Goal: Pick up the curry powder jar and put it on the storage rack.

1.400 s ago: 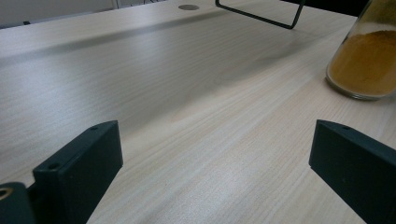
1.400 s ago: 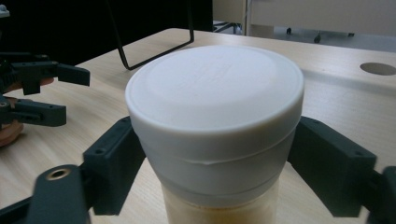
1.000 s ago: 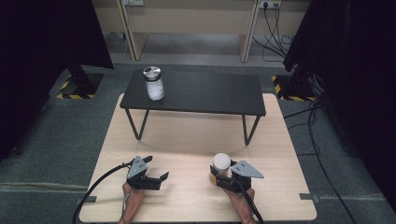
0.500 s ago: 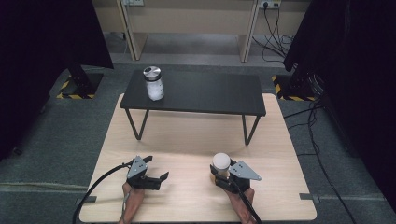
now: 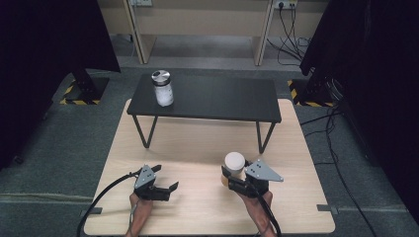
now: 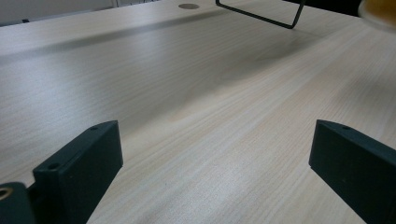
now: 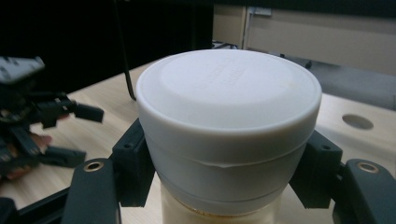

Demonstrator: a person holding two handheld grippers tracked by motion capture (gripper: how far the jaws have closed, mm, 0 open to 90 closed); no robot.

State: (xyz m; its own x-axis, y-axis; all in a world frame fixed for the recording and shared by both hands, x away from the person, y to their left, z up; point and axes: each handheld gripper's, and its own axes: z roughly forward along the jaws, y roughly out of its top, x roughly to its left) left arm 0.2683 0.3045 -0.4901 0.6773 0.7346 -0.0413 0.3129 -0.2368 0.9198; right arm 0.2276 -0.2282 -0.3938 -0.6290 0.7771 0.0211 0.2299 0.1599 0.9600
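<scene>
Right gripper view shows a jar (image 7: pixel 227 135) with a broad white lid, faint embossed lettering on top and a pale cream body just visible beneath. The right gripper (image 7: pixel 227 175) clamps it, one black jaw on each side of the lid. In the high view the jar (image 5: pixel 234 163) is held over the near right of the wooden table (image 5: pixel 197 148). A second jar (image 5: pixel 162 88), metal-lidded with white contents, stands on the left end of the black bench (image 5: pixel 217 98).

Compared with a second ago, the held jar sits slightly nearer the person; the left gripper (image 5: pixel 163 187) has not moved.

Left gripper view shows what the high view cannot: its jaws spread wide over bare wood grain, holding nothing.
</scene>
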